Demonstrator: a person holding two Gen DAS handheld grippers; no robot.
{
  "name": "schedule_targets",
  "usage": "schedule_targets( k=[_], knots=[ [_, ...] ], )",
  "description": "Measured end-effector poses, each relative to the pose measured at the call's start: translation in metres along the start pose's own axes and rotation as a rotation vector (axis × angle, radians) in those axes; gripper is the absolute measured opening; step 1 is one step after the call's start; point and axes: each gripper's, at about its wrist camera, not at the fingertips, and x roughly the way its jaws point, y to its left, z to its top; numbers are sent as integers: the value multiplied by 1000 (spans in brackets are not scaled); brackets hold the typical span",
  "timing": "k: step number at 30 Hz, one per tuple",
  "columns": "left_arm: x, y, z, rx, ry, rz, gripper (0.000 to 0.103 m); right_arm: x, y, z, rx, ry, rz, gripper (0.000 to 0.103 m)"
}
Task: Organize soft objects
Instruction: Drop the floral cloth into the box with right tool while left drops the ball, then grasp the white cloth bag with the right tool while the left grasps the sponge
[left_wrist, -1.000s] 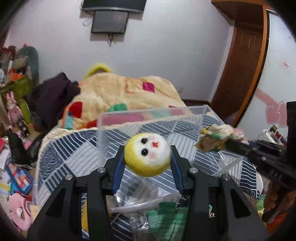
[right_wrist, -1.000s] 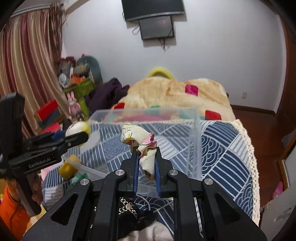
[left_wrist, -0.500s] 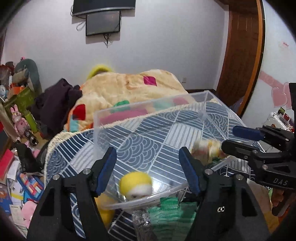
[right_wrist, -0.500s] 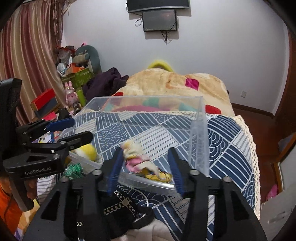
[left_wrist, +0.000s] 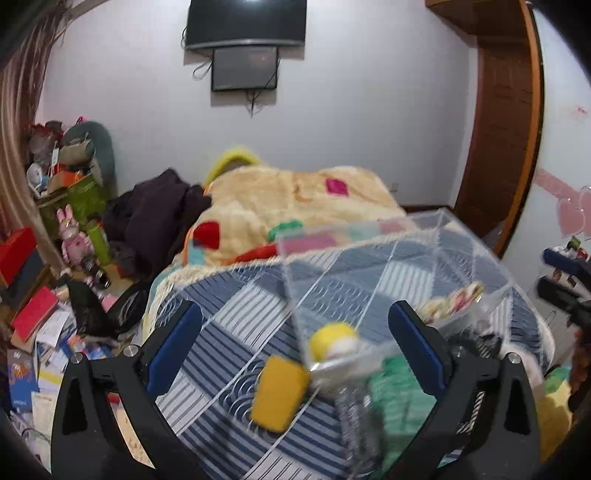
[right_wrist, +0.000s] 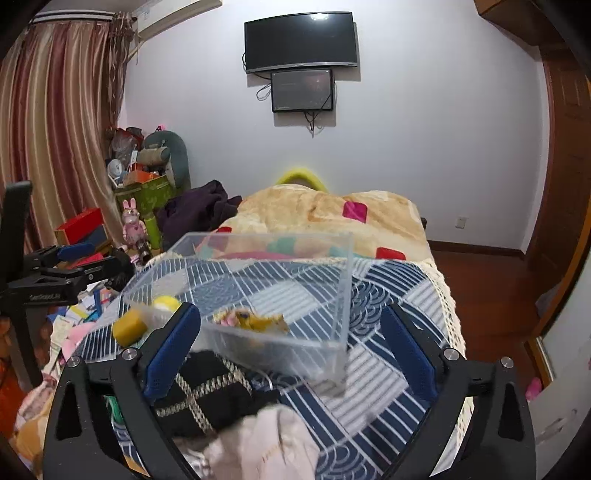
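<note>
White wall (right_wrist: 424, 129) carries two dark screens (right_wrist: 301, 40). Striped curtain (right_wrist: 51, 129) at left, wooden door (left_wrist: 502, 129) at right, wood floor (right_wrist: 491, 280). Bed (right_wrist: 413, 295) under patterned cover.

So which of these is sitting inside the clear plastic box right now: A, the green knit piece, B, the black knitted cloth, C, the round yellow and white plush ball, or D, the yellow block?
C: the plush ball lies inside the clear box, beside a small multicoloured soft toy.
</note>
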Motion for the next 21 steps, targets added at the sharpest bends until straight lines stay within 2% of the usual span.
schedule_targets(
  k=[4,10,11,15,16,19,20,21],
  knots=[
    [15,9,-24,-5,53,33,102,1,-5,-15,13,30,-7,98],
    [29,21,-54,-33,107,34,102,10,-7,-46,30,124,-7,98],
    [32,22,-57,-33,118,33,100,7,-8,-54,30,136,-6,98],
    [45,23,-64,-22,162,23,78,7,-6,-73,27,175,6,96],
    [49,23,-66,-24,169,26,77,7,-6,-77,27,183,13,91],
    [55,21,-70,-25,177,13,66,11,-2,-88,24,227,60,65],
    [56,20,-71,-27,175,4,61,12,-1,-88,24,234,71,56],
    [56,18,-72,-25,171,-6,54,12,-1,-89,24,240,82,52]
  ],
)
